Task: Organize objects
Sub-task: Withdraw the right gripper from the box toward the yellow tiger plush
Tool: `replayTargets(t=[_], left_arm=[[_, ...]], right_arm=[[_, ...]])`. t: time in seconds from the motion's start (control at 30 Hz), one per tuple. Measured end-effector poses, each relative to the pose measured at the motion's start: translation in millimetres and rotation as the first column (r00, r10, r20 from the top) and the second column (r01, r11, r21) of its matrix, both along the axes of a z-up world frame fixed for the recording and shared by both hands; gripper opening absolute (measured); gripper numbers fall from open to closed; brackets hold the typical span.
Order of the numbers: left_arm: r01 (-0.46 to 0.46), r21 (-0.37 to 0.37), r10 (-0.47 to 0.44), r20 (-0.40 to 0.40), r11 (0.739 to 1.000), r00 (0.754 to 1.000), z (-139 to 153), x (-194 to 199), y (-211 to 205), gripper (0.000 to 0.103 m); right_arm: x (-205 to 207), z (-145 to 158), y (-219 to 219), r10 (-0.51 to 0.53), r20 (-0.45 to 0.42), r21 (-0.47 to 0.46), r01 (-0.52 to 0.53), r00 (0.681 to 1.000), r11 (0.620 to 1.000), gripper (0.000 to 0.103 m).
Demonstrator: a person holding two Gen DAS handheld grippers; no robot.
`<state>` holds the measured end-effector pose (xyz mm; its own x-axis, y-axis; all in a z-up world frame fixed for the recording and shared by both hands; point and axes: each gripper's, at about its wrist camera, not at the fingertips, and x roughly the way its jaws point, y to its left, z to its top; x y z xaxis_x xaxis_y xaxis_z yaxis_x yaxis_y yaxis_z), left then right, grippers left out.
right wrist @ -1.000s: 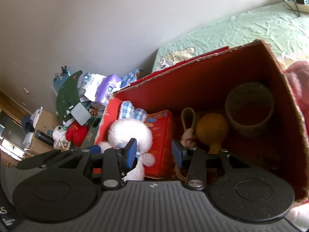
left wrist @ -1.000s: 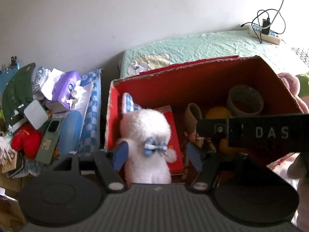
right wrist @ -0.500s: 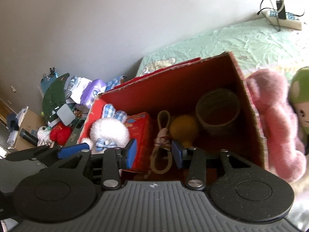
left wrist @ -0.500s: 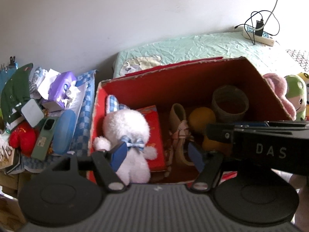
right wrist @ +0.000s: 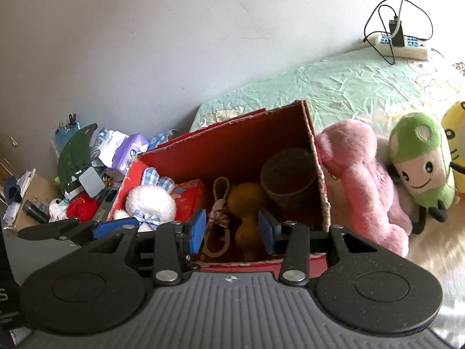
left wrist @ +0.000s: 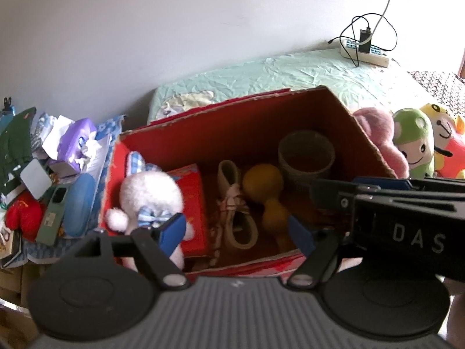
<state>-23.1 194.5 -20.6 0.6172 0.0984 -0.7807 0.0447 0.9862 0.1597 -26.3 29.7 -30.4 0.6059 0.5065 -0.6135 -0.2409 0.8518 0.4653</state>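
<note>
An open cardboard box (left wrist: 360, 133) with red inner walls and a frayed, torn rim sits on a bed covered by a crinkled mint-green sheet (left wrist: 290, 72). Inside the box, at its left end, stands a fluffy white plush rabbit (left wrist: 151, 192) with checked blue ears and a blue bow; beside it is a flat red printed carton (left wrist: 191, 203), then a beige looped strap bundle tied with thin string (left wrist: 235, 215), a smooth yellow gourd-shaped object (left wrist: 263, 183), and at the right end a round woven basket (left wrist: 305, 154). Just outside the box's right wall lie soft toys: a fuzzy pink plush (right wrist: 366, 180) touching the cardboard, then a green-capped mushroom plush (right wrist: 421, 163) with a stitched smile. The left claw (left wrist: 237, 232) hovers over the near rim, its blue pads parting with nothing between them. The right claw (right wrist: 231, 229) is likewise released, its ribbed blue pads apart above the strap bundle and gourd, gripping nothing. To the left of the box is a heap of clutter including a purple tissue pack (left wrist: 77, 142). A white power strip (right wrist: 402, 45) with black cables rests on the far sheet.
</note>
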Motion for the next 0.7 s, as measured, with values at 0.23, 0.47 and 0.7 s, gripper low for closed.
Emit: replayTargets(t=[0.23, 0.47, 0.7], left_arm=[[-0.016, -0.003, 0.016, -0.02, 1.0, 1.0, -7.6, 3.8, -5.7, 0.08], [-0.04, -0.019, 0.039, -0.034, 0.999, 0.999, -13.1, 7.4, -0.2, 0.08], [-0.051, -0.027, 0.05, -0.028, 0.998, 0.998, -15.6, 8.7, 2.2, 0.085]], right_arm=[[0.9, -8.9, -11.6, -0.016, -0.042, 0.051, 0.018, 0.999, 0.999, 0.044], [2.1, -15.2, -15.1, -0.015, -0.059, 0.075, 0.02, 0.998, 0.997, 0.044], [3.2, -16.6, -16.1, -0.01, -0.057, 0.081, 0.014, 0.998, 0.997, 0.044]])
